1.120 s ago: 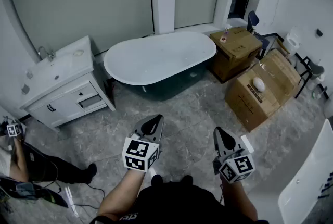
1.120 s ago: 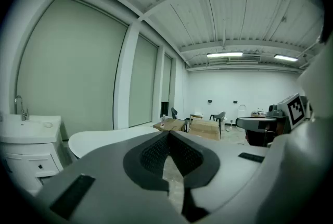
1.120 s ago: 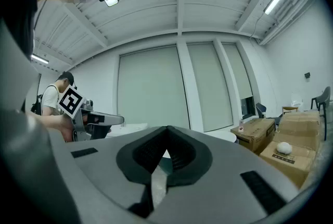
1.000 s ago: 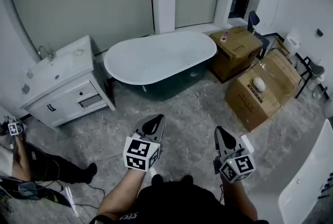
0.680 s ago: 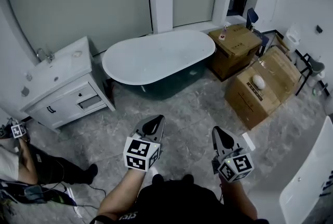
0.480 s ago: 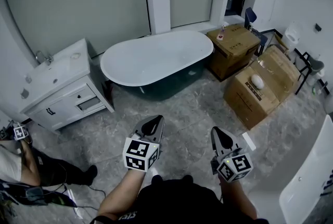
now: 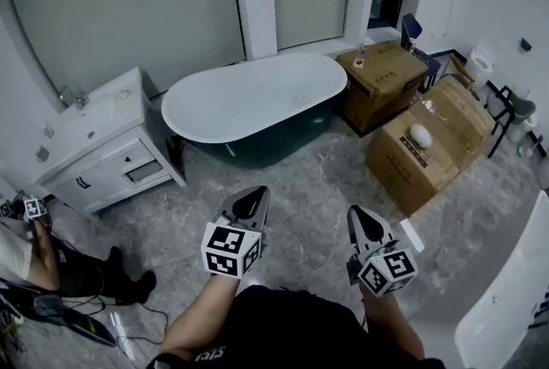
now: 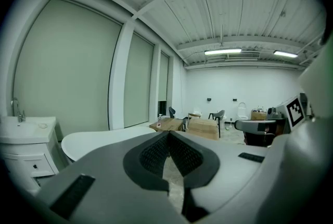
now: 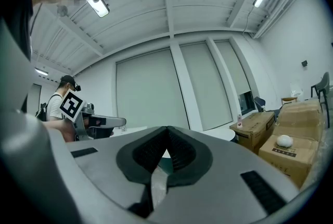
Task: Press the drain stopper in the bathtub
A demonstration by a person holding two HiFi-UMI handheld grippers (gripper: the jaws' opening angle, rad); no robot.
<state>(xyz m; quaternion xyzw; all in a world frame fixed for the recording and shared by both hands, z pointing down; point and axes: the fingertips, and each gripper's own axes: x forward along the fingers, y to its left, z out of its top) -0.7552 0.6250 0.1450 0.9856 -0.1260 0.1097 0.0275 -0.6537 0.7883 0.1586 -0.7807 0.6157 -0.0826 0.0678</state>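
Observation:
A white oval bathtub (image 7: 253, 101) with a dark outer shell stands against the window wall, across the grey marble floor from me. Its inside is plain white from here and no drain stopper can be made out. My left gripper (image 7: 249, 202) and right gripper (image 7: 364, 221) are held side by side low in the head view, well short of the tub, both pointing toward it. Both are shut with nothing between the jaws. In the left gripper view the left gripper (image 8: 167, 134) has the tub's rim (image 8: 99, 139) ahead-left. Beyond the right gripper (image 9: 166, 129) is the tub's end (image 9: 218, 134).
A white vanity with a sink (image 7: 103, 131) stands left of the tub. Cardboard boxes (image 7: 382, 75) (image 7: 429, 148) stand to its right, one with a white rounded object (image 7: 419, 134) on top. A person (image 7: 34, 256) crouches at far left among cables. A white fixture (image 7: 506, 307) is bottom right.
The tub and boxes have drifted slightly left and lower in the head view. The person at far left has shifted. Both grippers keep their places, still shut.

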